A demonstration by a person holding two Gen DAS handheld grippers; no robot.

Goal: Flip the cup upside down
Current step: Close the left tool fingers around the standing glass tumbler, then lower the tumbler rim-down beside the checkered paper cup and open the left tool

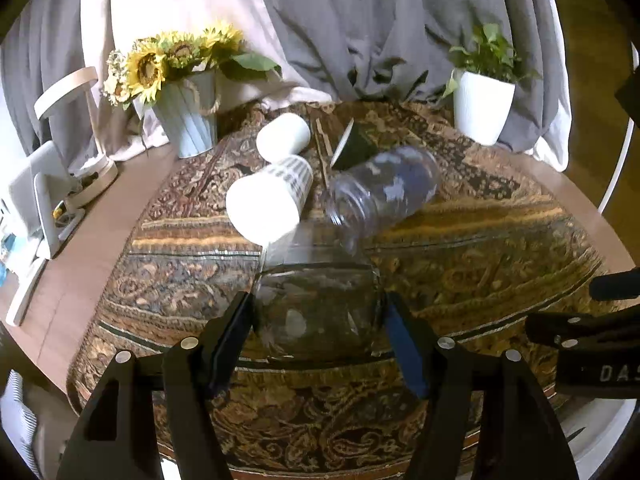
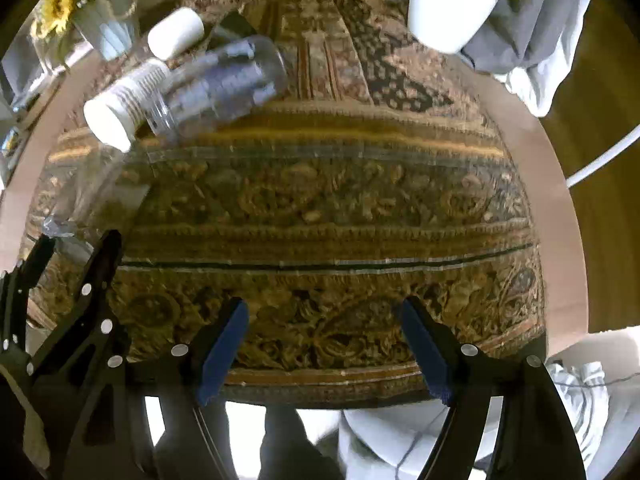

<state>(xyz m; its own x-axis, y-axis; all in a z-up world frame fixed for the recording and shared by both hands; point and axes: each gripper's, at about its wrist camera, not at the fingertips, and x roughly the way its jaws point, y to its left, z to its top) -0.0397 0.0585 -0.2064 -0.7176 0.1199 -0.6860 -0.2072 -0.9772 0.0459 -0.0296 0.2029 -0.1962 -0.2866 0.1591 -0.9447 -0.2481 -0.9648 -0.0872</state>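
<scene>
Between the two blue pads of the left gripper [image 1: 318, 312] stood a clear glass cup [image 1: 316, 308], and both pads pressed on its sides, so the jaws were closed on it. The cup was over the patterned brown-gold table runner [image 1: 460, 280], near the front edge of it; whether its base touched the cloth I could not tell, and I also could not tell which end of it was up, because the glass was transparent and a little blurred.

Just behind the cup lay a white paper cup with grey stripes [image 1: 268, 200] on its side, its white bottom turned toward the camera. Beside it, to the right, lay a clear plastic jar [image 1: 380, 192], also on its side, with its open mouth pointing toward the glass cup. Farther back were a plain white cup [image 1: 283, 136], lying on its side too, and a dark green cup [image 1: 352, 146], tipped over. At the far left stood a white pot with sunflowers [image 1: 188, 120], and at the far right a white pot with a green plant [image 1: 482, 104], both in front of a grey curtain [image 1: 360, 20].

The right gripper [image 2: 324, 344] hung over the near part of the runner with its jaws wide apart and nothing between them. In its view the left gripper showed at the lower left edge, and the striped cup and the jar lay at the upper left.
</scene>
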